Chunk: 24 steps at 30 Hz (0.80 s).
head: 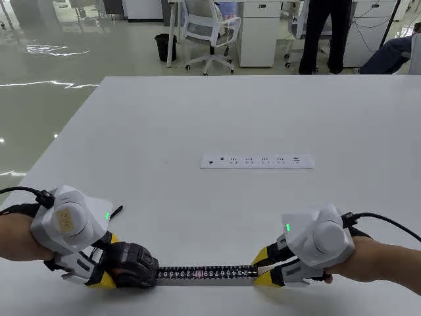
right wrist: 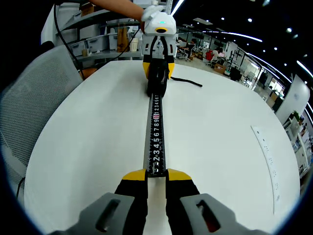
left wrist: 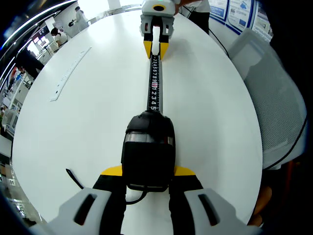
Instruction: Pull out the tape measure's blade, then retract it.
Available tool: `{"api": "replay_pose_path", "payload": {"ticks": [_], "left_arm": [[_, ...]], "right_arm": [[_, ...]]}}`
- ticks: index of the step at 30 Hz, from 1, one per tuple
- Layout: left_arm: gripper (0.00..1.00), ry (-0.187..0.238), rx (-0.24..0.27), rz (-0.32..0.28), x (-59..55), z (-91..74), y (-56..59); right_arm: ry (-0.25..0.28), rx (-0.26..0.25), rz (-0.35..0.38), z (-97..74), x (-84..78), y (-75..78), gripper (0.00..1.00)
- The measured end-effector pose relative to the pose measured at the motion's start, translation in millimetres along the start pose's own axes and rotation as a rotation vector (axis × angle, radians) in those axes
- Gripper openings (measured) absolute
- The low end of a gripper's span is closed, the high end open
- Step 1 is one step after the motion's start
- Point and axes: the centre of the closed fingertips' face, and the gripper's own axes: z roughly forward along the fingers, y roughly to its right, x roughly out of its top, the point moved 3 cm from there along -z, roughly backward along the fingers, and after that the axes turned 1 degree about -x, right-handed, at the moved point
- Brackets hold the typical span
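Tape measure case (left wrist: 148, 147) — black, rubbery, slightly glossy; blade (left wrist: 154, 88) smooth; table (head: 263, 112) — smooth matt white.

Tape blade (head: 207, 272), seemingly taut, over table (head: 263, 105)

So it's a big plain white surface (head: 263, 112), pretty bare overall. Around the middle there's a long white power strip (head: 257, 161) lying flat with its sockets facing up, running left to right. Well apart from that, down along the near edge, a black tape measure (head: 131, 264) sits on the left. Its blade (head: 207, 272) is stretched out flat to the right, numbers up, roughly parallel to the strip. A thin black cord (head: 116, 211) lies just beside the tape measure's body, on its far side.
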Motion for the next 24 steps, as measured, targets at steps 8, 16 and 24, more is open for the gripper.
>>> {"api": "replay_pose_path", "payload": {"ticks": [8, 16, 24], "left_arm": [[0.28, 0.0, 0.003, 0.0, -0.3, 0.1, -0.2], [0.28, -0.003, 0.002, 0.001, -0.8, 0.4, -0.5], [0.28, -0.003, 0.002, 0.002, -1.5, 0.8, -1.0]], "right_arm": [[-0.001, 0.0, 0.001, -1.6, -2.5, -0.5, 0.12], [-0.004, -0.001, 0.001, -3.4, -4.5, 0.3, 0.12], [-0.008, -0.002, 0.0, -4.8, -6.9, 0.1, 0.12]]}}
